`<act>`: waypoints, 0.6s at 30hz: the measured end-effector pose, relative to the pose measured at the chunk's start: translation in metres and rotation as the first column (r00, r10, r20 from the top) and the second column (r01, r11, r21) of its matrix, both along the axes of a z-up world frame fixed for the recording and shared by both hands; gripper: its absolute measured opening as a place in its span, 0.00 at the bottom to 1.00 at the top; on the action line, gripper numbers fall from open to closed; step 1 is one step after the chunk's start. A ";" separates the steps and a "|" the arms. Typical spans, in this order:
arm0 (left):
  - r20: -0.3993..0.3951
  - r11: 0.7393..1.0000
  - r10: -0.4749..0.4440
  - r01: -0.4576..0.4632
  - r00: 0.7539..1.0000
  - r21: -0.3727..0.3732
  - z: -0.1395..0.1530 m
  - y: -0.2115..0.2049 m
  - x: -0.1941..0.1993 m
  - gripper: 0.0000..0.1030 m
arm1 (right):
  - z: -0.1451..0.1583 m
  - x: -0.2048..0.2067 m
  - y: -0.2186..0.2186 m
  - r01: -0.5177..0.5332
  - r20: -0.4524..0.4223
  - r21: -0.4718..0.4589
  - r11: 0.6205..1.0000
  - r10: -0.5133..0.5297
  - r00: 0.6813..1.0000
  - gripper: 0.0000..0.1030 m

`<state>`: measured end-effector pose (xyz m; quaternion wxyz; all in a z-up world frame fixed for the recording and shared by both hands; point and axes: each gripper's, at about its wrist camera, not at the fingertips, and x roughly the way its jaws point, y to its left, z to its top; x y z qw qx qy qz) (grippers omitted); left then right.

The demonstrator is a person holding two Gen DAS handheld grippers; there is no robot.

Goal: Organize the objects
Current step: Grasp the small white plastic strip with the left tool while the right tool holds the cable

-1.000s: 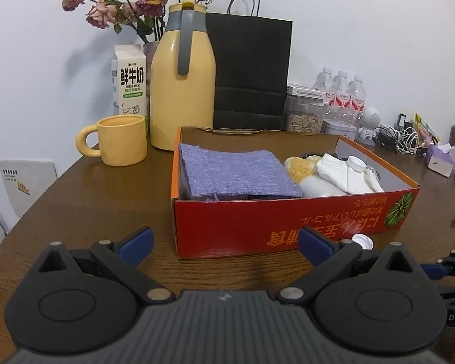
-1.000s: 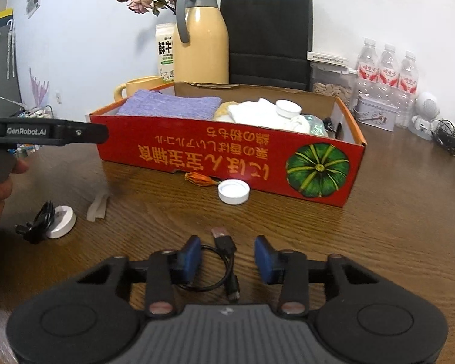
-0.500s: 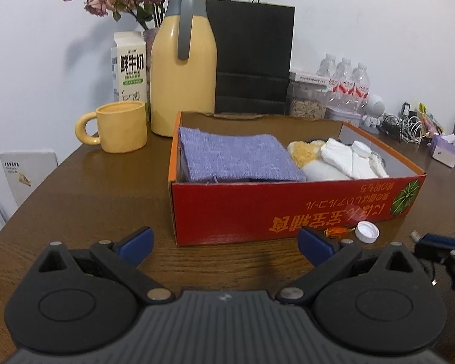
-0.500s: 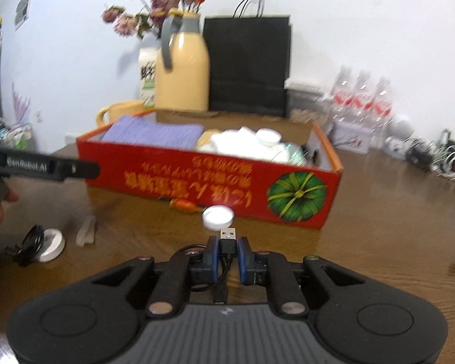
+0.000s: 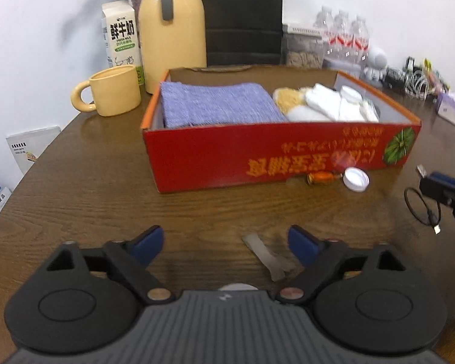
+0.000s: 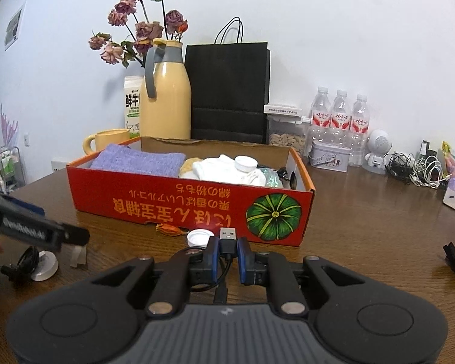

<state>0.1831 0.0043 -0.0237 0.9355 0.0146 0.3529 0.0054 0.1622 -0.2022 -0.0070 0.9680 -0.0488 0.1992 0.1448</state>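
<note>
Black USB cable (image 6: pixel 227 238) sits clamped in your right gripper (image 6: pixel 227 254), plug pointing at the red box (image 6: pixel 182 206); your left gripper (image 5: pixel 224 242), empty jaws closing, hangs above the clear strip (image 5: pixel 265 256)

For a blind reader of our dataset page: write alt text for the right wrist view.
The right gripper is shut on a black USB cable, plug pointing up, above a wooden table. Just ahead lie a white bottle cap and a red cardboard box holding a purple cloth and white items.
</note>
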 end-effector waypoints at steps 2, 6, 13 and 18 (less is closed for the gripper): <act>-0.014 1.000 0.001 0.000 1.000 0.010 -0.002 -0.006 0.000 0.71 | 0.000 -0.001 0.001 -0.004 0.007 -0.001 1.000 0.004 1.000 0.11; -0.037 1.000 0.012 -0.011 0.999 0.021 -0.006 -0.018 0.004 0.54 | 0.001 -0.004 0.003 -0.017 0.022 -0.008 1.000 0.017 1.000 0.12; -0.020 0.997 0.070 -0.070 0.997 -0.011 -0.006 -0.024 0.002 0.14 | 0.002 -0.007 0.002 -0.038 0.039 0.004 0.999 0.038 0.999 0.11; -0.005 0.997 0.070 -0.070 0.998 -0.034 -0.004 -0.026 -0.005 0.08 | 0.002 -0.008 0.000 -0.049 0.047 0.019 0.999 0.048 0.998 0.11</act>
